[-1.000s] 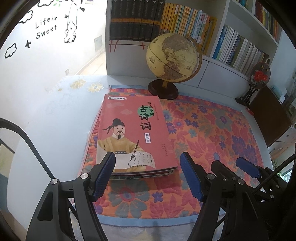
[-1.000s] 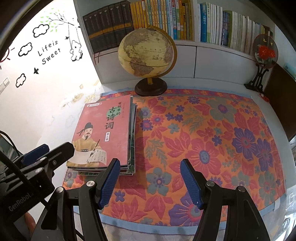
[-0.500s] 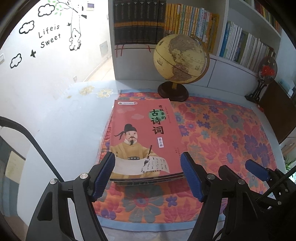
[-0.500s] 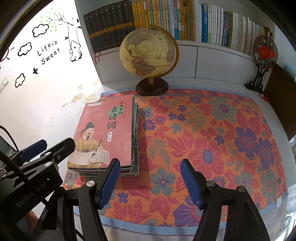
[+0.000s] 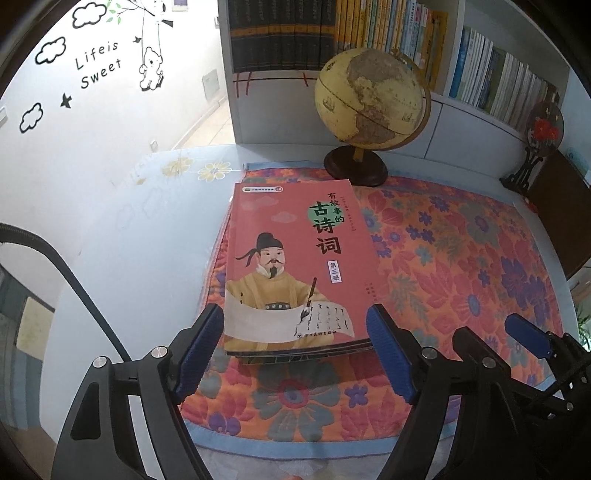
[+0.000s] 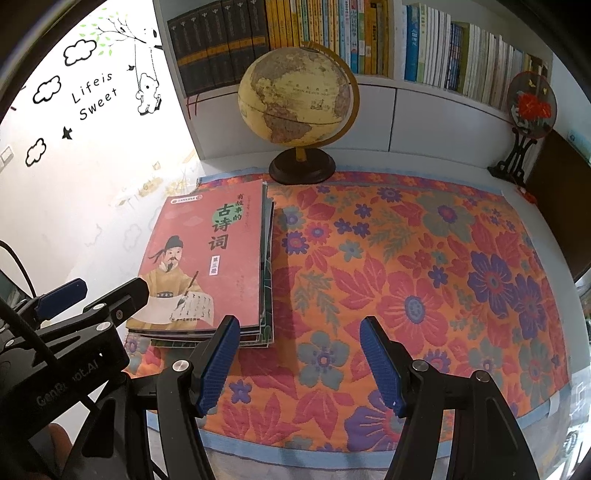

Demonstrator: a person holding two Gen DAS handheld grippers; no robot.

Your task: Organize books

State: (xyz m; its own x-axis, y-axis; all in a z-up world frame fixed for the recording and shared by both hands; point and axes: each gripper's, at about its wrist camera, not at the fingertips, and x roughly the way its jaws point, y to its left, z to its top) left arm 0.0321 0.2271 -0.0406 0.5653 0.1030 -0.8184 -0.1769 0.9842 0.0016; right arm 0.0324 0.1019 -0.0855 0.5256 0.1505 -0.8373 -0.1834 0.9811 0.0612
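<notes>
Books point(image 5: 295, 273) lie stacked mid-frame on the floral mat point(image 5: 461, 266). Your left gripper point(image 5: 295, 350) has closed in, jaws opening astride the stack's near edge, nothing gripped. Your right gripper point(image 6: 295, 354) hangs open, empty.

Home study: packed bookshelf point(image 6: 332, 33), globe point(image 6: 295, 92), wall decals point(image 5: 99, 62)

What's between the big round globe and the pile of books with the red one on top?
Nothing: only a bare strip of flowery orange mat separates the yellow-brown globe from the red-topped book stack, seen in the right wrist view.
</notes>
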